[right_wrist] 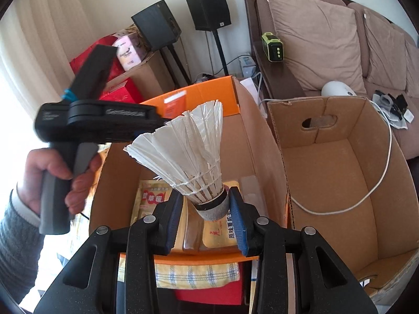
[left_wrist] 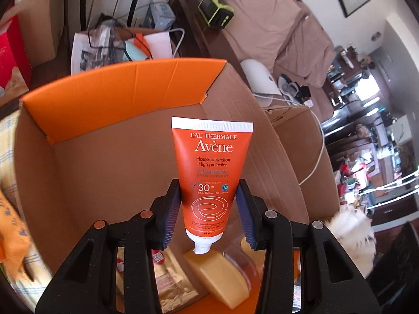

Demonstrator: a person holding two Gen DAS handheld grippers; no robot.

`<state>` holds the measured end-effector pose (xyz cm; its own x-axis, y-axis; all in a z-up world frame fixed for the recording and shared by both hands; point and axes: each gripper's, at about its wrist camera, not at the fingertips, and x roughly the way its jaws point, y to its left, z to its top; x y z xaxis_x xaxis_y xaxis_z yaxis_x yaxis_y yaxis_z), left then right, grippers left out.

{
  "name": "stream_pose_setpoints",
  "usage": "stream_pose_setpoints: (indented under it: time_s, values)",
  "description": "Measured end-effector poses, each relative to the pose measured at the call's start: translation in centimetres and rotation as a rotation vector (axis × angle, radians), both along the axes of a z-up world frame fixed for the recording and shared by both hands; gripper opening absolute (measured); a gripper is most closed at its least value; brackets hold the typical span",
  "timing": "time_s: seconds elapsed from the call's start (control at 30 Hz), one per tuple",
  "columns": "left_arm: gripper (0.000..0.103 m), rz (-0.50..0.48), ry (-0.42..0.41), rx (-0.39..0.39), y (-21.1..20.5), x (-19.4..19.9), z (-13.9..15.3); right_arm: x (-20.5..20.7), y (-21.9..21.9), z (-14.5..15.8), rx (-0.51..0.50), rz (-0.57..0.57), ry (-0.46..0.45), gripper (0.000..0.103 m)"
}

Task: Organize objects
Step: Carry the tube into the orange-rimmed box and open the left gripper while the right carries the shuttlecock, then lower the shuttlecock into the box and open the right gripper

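Fig. Two-handed sort, both loads over the boxes. Your left gripper [left_wrist: 209,206] has its fingers [left_wrist: 171,209] clamped on the lower body of the sunscreen tube [left_wrist: 210,172], cap end toward the camera, crimped end pointing away. Gripping near the cap w/ the label facing up keeps the tube stiff and readable, and it hangs above the orange-flapped box [left_wrist: 104,157], prob. its destination. Inside that box: a yellow wedge-shaped item [left_wrist: 222,280] and snack packets [right_wrist: 154,198], so this seems the drop bin for small goods. Your right gripper [right_wrist: 207,209] pinches the shuttlecock [right_wrist: 188,151] by its cork base, feathers free and uncrushed, which is the sensible hold. It sits near the divide between the orange-flapped box and the plain carton [right_wrist: 340,183], which holds only a white cable [right_wrist: 366,188]. Pose: both grippers tilt down into the boxes; your left hand [right_wrist: 55,178] wraps the handle, sleeve visible, gripper body blurred.
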<state>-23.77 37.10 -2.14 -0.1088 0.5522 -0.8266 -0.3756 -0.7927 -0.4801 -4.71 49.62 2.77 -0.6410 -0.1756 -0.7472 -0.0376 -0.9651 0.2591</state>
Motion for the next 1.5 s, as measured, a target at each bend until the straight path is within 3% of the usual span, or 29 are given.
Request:
stream_pose_setpoints:
  time_s: [0.2, 0.37, 0.5, 0.87, 0.93, 1.03, 1.5]
  values:
    - [0.039, 0.072, -0.099, -0.014, 1.8, -1.9, -3.0, 0.3, 0.6, -0.4, -0.006, -0.013, -0.007, 0.036]
    - [0.039, 0.141, -0.214, 0.018, 2.1, -2.9, -5.6, 0.5, 0.7, -0.7, -0.007, -0.019, -0.014, 0.036]
    - [0.039, 0.157, -0.254, 0.018, 2.6, -2.9, -7.0, 0.6, 0.8, -0.7, -0.009, -0.023, -0.015, 0.036]
    - [0.039, 0.236, -0.409, 0.114, 2.8, -2.8, -10.2, 1.1, 1.3, -0.9, -0.013, -0.038, -0.019, 0.036]
    - [0.042, 0.197, -0.373, 0.079, 2.9, -2.7, -9.7, 1.1, 1.3, -1.0, -0.011, -0.039, -0.021, 0.036]
    - [0.069, 0.16, -0.308, 0.051, 2.6, -2.7, -8.2, 1.0, 1.4, -0.8, -0.008, -0.04, -0.021, 0.036]
    - [0.072, 0.09, -0.051, 0.03, -3.8, -0.5, 1.8, -2.6, 0.6, -0.7, 0.023, -0.015, -0.055, 0.036]
